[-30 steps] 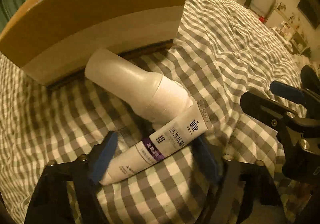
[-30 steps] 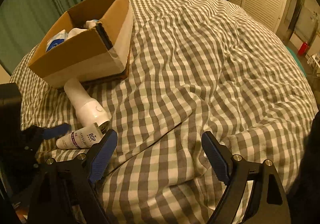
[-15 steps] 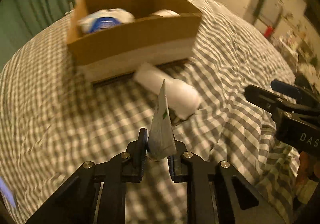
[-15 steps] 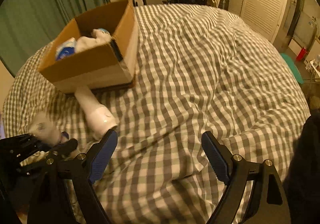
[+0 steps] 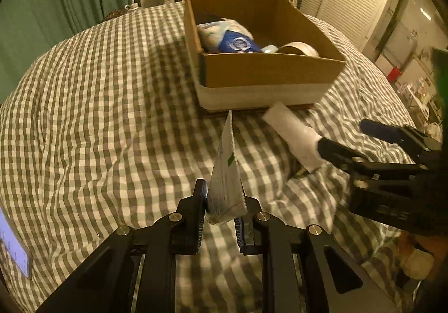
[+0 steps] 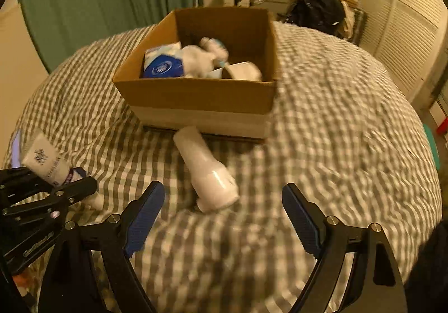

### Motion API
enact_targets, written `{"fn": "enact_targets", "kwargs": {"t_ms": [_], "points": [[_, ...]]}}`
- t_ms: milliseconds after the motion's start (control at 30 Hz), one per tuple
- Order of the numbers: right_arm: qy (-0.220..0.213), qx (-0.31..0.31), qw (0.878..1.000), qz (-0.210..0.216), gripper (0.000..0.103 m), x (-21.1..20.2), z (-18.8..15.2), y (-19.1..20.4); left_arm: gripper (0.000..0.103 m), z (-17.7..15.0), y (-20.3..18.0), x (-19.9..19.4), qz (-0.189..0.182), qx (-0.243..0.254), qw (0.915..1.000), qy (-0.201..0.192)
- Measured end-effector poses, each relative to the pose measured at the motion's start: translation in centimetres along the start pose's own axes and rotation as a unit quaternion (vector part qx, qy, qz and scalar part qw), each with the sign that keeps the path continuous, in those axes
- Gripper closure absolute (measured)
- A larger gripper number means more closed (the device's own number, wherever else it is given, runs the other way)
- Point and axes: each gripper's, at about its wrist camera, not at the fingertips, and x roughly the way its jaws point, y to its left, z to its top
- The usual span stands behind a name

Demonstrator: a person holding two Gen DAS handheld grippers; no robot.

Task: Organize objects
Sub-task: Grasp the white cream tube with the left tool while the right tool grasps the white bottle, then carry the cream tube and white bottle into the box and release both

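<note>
Green curtains and white louvered doors stand behind a bed (image 5: 84, 117) covered with a grey and white checked sheet.

On this bed the left gripper (image 5: 221, 209) has its jaws closed narrow on one white tube (image 5: 225, 173). The jaws hold it near its cap end, and its long axis points away from the camera toward the cardboard box (image 5: 268, 75), with the flat crimped end forward and a little up. From the right wrist view the same tube (image 6: 47, 164) shows printed text and a purple band, and it is lifted off the sheet.

The right gripper (image 6: 224, 215) has its jaws wide apart and holds nothing. Between its blue pads (image 6: 142, 217) and a little ahead lies one white bottle (image 6: 207, 170) on its side on the sheet. Its long axis runs from the box toward the gripper: the narrow end touches or nearly touches the front wall of the box, and the wider end points to the right jaws.

One cardboard box stands on the bed, open at the top. Inside it I count one blue and white pack (image 6: 163, 66), one white soft item (image 6: 196, 61) that is blurred, and one round white container (image 6: 246, 70).

At the left edge a lit screen (image 5: 14, 245) lies on the sheet.
</note>
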Motion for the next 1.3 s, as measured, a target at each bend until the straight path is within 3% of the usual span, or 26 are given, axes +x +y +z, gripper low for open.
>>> {"fn": "enact_targets", "kwargs": {"t_ms": [267, 367, 533, 733, 1067, 1300], "points": [[0.06, -0.006, 0.998, -0.006, 0.017, 7.4, 1.0, 1.3, 0.085, 0.7, 2.3, 3.8, -0.003, -0.017, 0.9995, 0.026], [0.075, -0.009, 0.997, -0.007, 0.037, 8.8, 0.6, 1.4, 0.085, 0.8, 2.4, 4.7, -0.006, -0.02, 0.9993, 0.03], [0.073, -0.014, 0.997, -0.008, 0.051, 8.9, 0.0, 1.4, 0.085, 0.8, 1.9, 4.8, 0.003, -0.012, 0.9994, 0.031], [0.055, -0.012, 0.998, 0.001, 0.052, 6.1, -0.5, 1.2, 0.085, 0.9, 1.1, 2.5, 0.008, -0.01, 0.9998, 0.015], [-0.02, -0.004, 1.0, 0.006, 0.052, -3.8, -0.3, 0.0, 0.085, 2.3, -2.1, -5.4, 0.002, 0.017, 0.9984, -0.054], [-0.086, 0.0, 0.996, 0.006, 0.052, -9.9, 2.5, 0.0, 0.085, 5.3, -3.3, -10.5, 0.0, 0.038, 0.9937, -0.105]]}}
